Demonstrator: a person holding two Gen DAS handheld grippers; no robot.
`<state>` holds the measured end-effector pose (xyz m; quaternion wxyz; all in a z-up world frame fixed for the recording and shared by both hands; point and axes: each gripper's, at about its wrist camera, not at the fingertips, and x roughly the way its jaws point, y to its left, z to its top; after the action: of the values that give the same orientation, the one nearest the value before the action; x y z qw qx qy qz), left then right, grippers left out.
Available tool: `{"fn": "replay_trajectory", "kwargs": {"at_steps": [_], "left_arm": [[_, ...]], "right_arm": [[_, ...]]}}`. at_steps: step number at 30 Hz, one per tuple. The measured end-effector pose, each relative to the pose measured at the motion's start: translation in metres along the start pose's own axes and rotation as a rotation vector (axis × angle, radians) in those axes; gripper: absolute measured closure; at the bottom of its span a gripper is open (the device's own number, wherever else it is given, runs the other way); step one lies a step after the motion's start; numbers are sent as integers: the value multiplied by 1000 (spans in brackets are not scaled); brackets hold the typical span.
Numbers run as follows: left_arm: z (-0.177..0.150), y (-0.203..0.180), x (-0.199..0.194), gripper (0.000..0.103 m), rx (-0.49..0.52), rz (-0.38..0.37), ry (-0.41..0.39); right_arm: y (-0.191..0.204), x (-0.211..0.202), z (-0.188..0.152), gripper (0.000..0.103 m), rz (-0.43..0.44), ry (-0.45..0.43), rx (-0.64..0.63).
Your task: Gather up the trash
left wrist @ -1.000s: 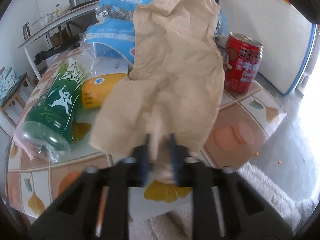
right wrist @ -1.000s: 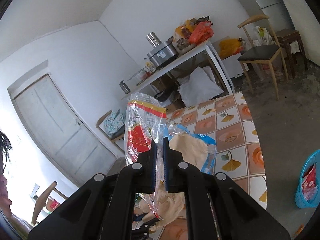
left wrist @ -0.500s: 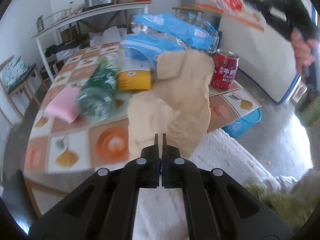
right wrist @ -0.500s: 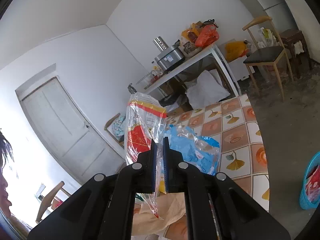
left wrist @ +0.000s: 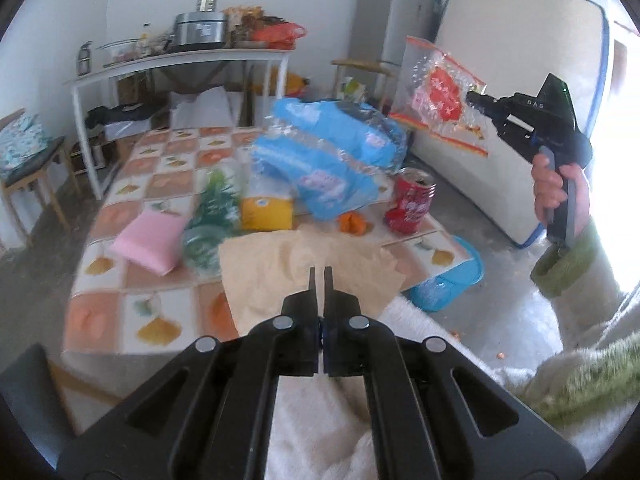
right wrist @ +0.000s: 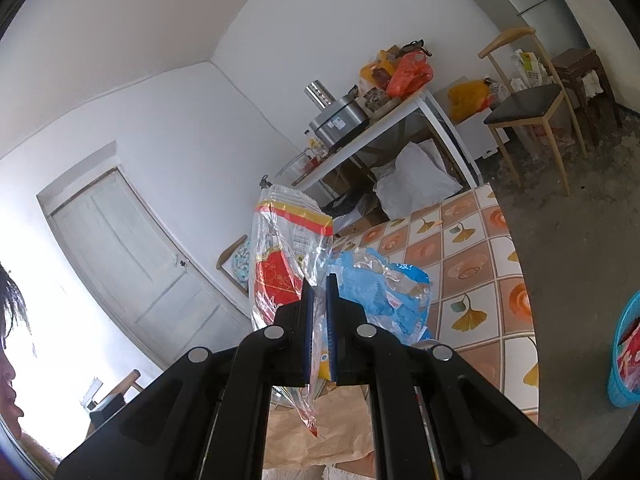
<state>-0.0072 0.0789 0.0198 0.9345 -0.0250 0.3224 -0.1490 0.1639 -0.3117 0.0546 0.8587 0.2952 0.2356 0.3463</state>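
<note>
Right tongs (right wrist: 318, 292) clenched on clear snack bag (right wrist: 288, 256) with red and yellow print, held high above the surface (left wrist: 168, 168), bag hanging from one pinched edge. Judged step: carry bag to blue basket (left wrist: 448, 280) on floor just beside the surface corner, then drop. Best to keep grip firm, swing low over basket rim before letting go, since light film likely to drift or cling. Left tongs (left wrist: 319, 276) closed, nothing visibly pinched; brown paper (left wrist: 304, 264) lying beyond tips at near edge of the surface, contact hard to tell. Left tongs pointing forward and slightly down over white fluffy cover. Right hand (left wrist: 556, 192) raised at right, tongs aimed across toward bag. Red can (left wrist: 412, 200), blue wrapper (left wrist: 328, 160), green bottle (left wrist: 212, 216), pink sponge (left wrist: 148, 236) also on the surface, not yet collected.
</note>
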Motion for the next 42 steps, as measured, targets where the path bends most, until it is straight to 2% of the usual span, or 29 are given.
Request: {"fn": "replay_trajectory", "kwargs": {"at_steps": [6,12,13,15,16,17,23,25,28,31,33,36,38,40,42], "left_arm": [[12,-6,61,103,14,-59,-6],[1,-10,124,102,66,-6,83],[-1,-11,129,98,76,-3,98],[-6,-12,138,81,83,-6,132],[-7,-12,140,67,83,-9,144],[-9,-12,142,57,86,-8,150],[-15,-12,155,41,107,35,202],[-18,-14,163,38,111,44,245],[-20,-17,166,36,140,63,258],[-16,-14,166,37,117,58,266],[-15,-15,166,45,128,78,265],[-13,-16,165,62,137,80,262],[-10,-17,165,80,138,88,263],[-8,-17,166,94,122,94,270],[-4,-9,166,98,95,97,273]], "right_arm": [[-1,-10,0,97,-17,-7,-3],[-4,-14,0,97,-42,-8,-1],[-5,-14,0,97,-45,-6,3],[-7,-12,-1,97,-50,-3,9],[-8,-11,-1,97,-52,-1,11],[-9,-10,-1,97,-54,1,14],[-9,-1,-1,97,-48,14,23],[-10,2,-2,97,-46,20,28],[-10,5,-3,97,-51,25,33],[-10,5,-4,97,-53,25,36],[-10,5,-3,97,-54,24,35],[-10,4,-3,97,-53,19,35],[-11,2,-3,97,-49,12,35],[-12,-1,-3,97,-46,6,36],[-12,-4,-3,97,-40,2,36]]}}
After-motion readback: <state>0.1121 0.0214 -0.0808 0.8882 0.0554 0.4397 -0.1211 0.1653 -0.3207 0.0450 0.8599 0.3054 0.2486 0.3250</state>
